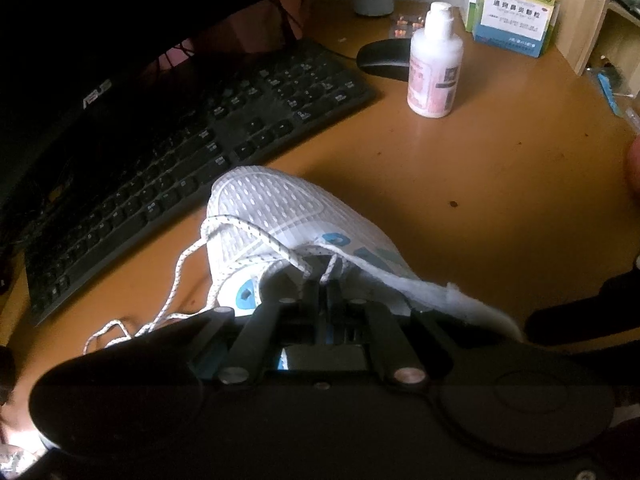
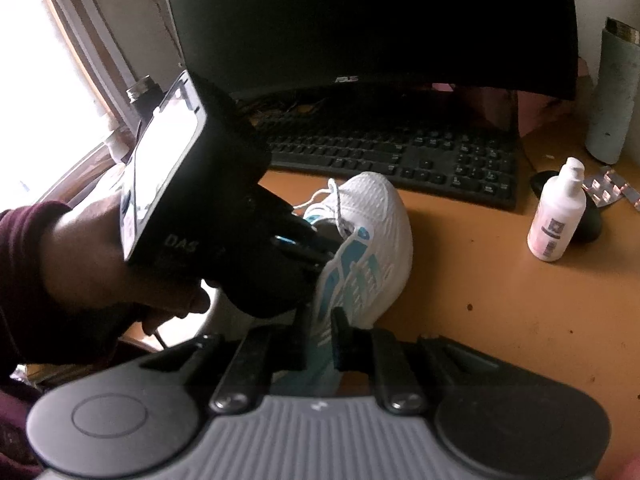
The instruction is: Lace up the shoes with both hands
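Clearly mid-lacing: the left gripper [image 1: 320,280] had its jaws closed on the lace [image 1: 329,267] just ahead of them, above the shoe's [image 1: 276,208] tongue. The right gripper [image 2: 320,320] pinched the shoe's side, steadying it on the desk [image 2: 500,280]. Next seemed to be drawing the lace toward an eyelet.

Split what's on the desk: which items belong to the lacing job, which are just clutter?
Job:
- white shoe
- lace
- left gripper, shut at the lace by the tongue
- right gripper, jaws on the shoe's side

Clutter:
- keyboard
- monitor
- mouse
- white bottle
- medicine box
- blister packs
- grey flask
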{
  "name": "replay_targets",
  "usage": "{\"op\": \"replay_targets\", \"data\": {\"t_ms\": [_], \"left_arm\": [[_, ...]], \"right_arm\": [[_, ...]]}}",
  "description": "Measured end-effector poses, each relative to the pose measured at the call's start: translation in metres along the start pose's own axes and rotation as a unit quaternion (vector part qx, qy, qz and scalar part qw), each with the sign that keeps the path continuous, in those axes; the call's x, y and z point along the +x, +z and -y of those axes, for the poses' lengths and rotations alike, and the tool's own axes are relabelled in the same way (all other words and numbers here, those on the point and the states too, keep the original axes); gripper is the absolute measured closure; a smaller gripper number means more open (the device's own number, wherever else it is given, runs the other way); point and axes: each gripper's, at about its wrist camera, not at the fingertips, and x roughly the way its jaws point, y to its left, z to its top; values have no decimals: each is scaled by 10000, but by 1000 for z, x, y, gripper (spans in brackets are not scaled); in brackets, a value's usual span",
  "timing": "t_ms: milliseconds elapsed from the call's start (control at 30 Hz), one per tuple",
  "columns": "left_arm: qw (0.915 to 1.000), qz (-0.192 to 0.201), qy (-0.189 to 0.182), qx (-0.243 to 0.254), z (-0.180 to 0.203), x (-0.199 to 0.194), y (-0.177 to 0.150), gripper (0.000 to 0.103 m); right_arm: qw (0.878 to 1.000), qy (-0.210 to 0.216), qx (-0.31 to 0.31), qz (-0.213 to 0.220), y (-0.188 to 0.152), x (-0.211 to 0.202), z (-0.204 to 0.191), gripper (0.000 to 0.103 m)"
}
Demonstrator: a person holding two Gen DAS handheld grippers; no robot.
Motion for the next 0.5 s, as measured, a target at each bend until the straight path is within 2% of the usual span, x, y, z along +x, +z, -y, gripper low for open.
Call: {"op": "replay_targets", "data": {"t_ms": [200,500], "left_arm": [[10000,58,47,-31,1,-2,-2,102],[9993,212,-253,-158,0,-19,-7,102]], "right_arm": [[9999,143,78,-29,-8,1,6,90],[9995,274,109,-72,-10,3,9,90]]}}
